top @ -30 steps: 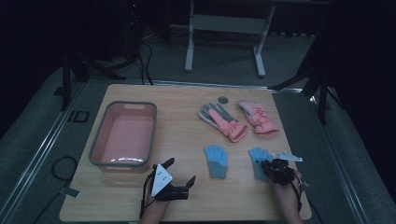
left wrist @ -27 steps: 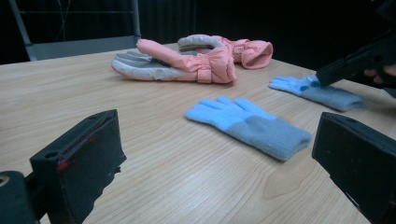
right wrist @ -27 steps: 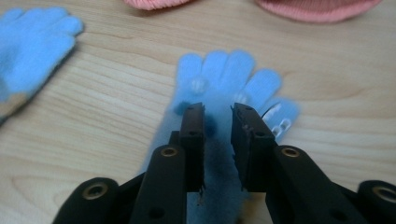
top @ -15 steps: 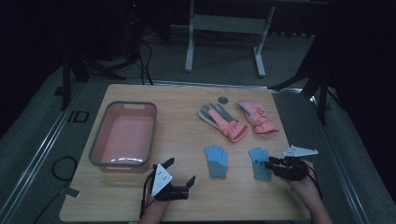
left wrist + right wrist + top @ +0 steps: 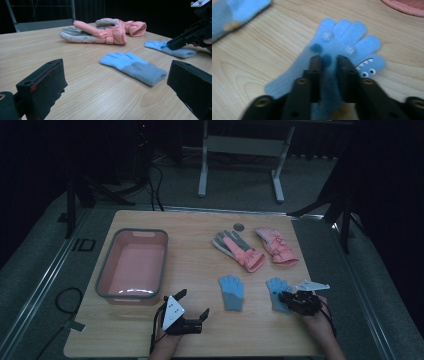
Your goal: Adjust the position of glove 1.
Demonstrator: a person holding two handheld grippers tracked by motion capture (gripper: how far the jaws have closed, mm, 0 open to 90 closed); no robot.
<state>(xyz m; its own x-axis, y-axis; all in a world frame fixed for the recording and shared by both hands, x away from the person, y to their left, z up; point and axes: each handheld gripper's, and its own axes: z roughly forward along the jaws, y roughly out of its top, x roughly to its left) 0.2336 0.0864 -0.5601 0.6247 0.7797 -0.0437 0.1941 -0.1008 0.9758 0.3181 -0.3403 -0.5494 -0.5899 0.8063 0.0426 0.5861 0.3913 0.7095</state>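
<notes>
Right tongs (image 5: pixel 329 62) have just been closing and are pinched on the blue glove (image 5: pixel 337 42), whose fingers point away along them; left tongs (image 5: pixel 120 82) are spread, unused.

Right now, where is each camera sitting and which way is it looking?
High view: sits above the person's side, looks forward and down on the table; forearms and both hand-held grippers show, left hand-held gripper, right hand-held gripper.
Left gripper view: rides low on the left one, looks across the wood between its wide-apart black jaws at the blue gloves and pink gloves.
Right gripper view: looks down its jaws, pinching the right blue glove.
Shared: the left blue glove.
</notes>
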